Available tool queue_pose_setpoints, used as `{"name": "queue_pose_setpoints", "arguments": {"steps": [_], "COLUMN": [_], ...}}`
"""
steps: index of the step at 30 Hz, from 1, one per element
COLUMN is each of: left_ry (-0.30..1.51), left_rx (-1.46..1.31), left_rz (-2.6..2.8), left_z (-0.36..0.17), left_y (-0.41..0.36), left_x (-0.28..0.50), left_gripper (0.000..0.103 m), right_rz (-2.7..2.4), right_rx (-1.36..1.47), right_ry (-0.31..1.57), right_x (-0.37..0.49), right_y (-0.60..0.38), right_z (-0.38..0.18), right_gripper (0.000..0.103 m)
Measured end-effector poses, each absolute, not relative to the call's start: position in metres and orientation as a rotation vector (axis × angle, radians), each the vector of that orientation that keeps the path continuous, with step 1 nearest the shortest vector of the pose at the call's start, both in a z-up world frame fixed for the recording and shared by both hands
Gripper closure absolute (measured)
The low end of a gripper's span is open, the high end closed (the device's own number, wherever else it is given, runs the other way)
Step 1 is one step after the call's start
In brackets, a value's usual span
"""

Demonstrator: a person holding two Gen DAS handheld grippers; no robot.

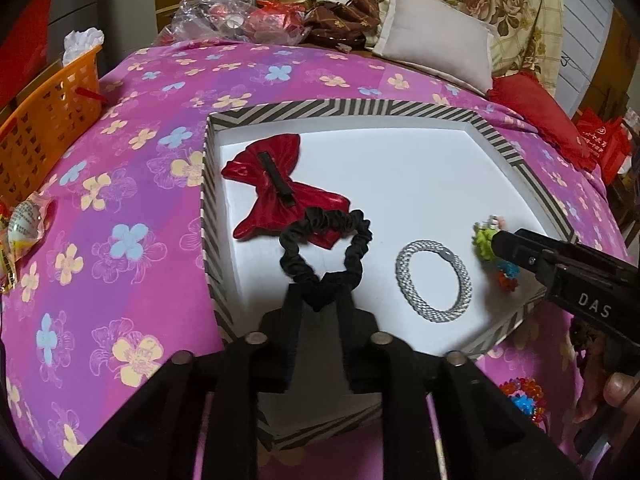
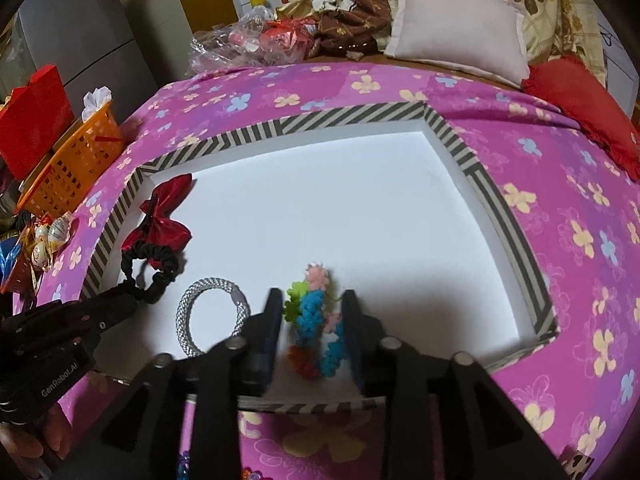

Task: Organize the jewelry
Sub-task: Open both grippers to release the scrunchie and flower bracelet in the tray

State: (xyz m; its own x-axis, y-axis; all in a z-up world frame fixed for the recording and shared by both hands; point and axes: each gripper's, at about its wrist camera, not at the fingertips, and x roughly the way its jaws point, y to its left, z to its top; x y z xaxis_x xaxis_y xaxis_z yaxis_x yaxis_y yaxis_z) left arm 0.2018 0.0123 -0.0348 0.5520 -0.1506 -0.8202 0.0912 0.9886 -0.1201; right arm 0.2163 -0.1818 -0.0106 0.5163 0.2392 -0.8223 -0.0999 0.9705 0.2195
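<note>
A pink flowered bedspread carries the striped-rim box and orange basket.

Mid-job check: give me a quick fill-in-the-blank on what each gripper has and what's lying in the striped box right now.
1. The left gripper pinches the black ____ at its near end.
2. The right gripper holds a multicolored flower bracelet over the ____ box.
3. The silver bracelet lies between the two ____.
4. The red ____ lies in the box's far left part.

Missing words: scrunchie; striped; grippers; bow

"DAS" on the right claw; "GenRobot.AI" on the left claw.
</note>
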Motion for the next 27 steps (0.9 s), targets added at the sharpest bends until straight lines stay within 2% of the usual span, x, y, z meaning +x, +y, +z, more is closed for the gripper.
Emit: {"name": "queue_pose_setpoints", "arguments": {"steps": [1, 3, 7, 14, 27], "left_ry": [0.967, 0.956, 0.948, 0.894, 0.851], "left_rx": [-0.057, -0.043, -0.05, -0.044, -0.031], "left_rz": [-0.14, -0.131, -0.136, -0.146, -0.192], "left_z": [-0.032, -0.028, -0.019, 0.006, 0.03], "left_y": [0.011, 0.009, 0.01, 0.009, -0.001], "left_x": [0.2, 0.196, 0.186, 0.155, 0.085], "left_gripper": [0.074, 0.067, 0.066, 0.066, 0.064], "right_rz": [0.203, 0.209, 0.205, 0.208, 0.152], "right_rx": [0.159, 0.175, 0.163, 0.169, 0.126], "right_ry": [1.002, 0.99, 0.953, 0.894, 0.873], "right_x": [0.215, 0.209, 0.193, 0.151, 0.043], "right_y": [-0.183, -0.185, -0.186, -0.195, -0.225], "right_z": [-0.009, -0.003, 0.013, 0.042, 0.061], "right_gripper": [0.05, 0.048, 0.047, 0.034, 0.03]}}
